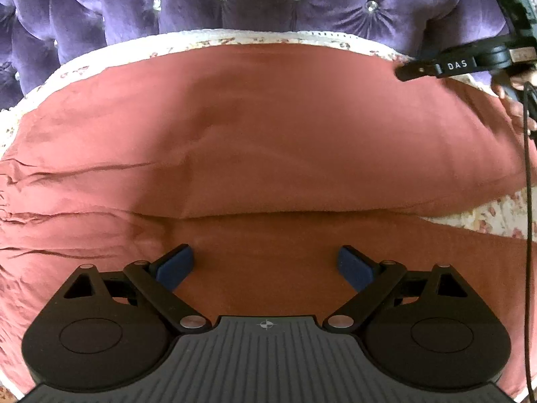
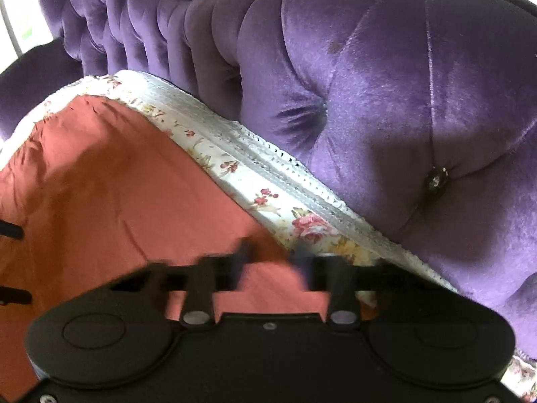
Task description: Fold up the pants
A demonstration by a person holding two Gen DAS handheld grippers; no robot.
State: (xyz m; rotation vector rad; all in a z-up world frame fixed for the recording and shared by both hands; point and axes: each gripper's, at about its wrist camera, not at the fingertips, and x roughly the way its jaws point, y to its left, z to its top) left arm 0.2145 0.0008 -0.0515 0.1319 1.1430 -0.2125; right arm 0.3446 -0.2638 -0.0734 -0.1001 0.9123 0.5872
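Rust-red pants point(image 1: 268, 117) lie spread flat on a bed, and one layer's edge runs across just ahead of my left fingers. My left gripper point(image 1: 266, 262) hovers close over the near part of the pants, jaws wide open with only flat cloth below. My right gripper point(image 2: 272, 258) is at the pants' point(image 2: 117, 184) far edge beside the floral sheet. Its blurred fingers stand close together, with a raised bit of the red cloth pinched between them. In the left wrist view the right gripper point(image 1: 419, 69) shows at the upper right, its tip on that same edge.
A floral sheet point(image 2: 268, 198) with a white lace border covers the bed under the pants. A tufted purple velvet headboard point(image 2: 402, 100) rises right behind it. A black cable point(image 1: 527, 201) hangs down the right side of the left wrist view.
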